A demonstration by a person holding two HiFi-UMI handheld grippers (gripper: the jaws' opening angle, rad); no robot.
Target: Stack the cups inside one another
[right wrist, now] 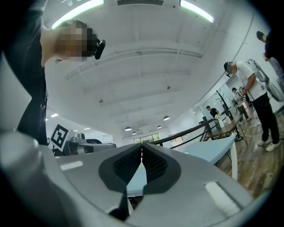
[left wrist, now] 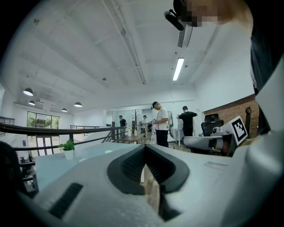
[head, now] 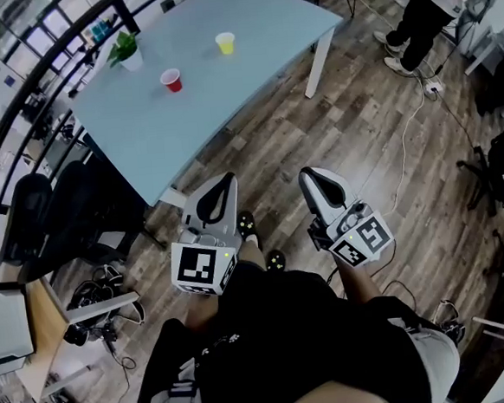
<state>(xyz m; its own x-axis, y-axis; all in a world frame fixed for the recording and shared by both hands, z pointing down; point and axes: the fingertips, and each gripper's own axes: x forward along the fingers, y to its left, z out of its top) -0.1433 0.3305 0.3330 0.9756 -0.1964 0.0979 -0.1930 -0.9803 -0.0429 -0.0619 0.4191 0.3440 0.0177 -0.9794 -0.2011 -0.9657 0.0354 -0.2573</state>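
A red cup (head: pixel 171 80) and a yellow cup (head: pixel 226 43) stand apart on the light blue table (head: pixel 226 94), both upright with their mouths up. My left gripper (head: pixel 225 182) and right gripper (head: pixel 308 178) are held side by side over the wooden floor, well short of the table's near edge. Both have their jaws together with nothing between them. In the left gripper view the left gripper (left wrist: pixel 145 148) points about level toward the table (left wrist: pixel 57 164). In the right gripper view the right gripper (right wrist: pixel 141 147) is tipped slightly upward, so neither cup shows there.
A small potted plant (head: pixel 125 51) in a white pot stands near the table's far left, also as a plant (left wrist: pixel 68 148) in the left gripper view. Black office chairs (head: pixel 53 216) sit left of the table. A railing (head: pixel 33 74) runs behind. People (left wrist: pixel 160 123) stand farther off.
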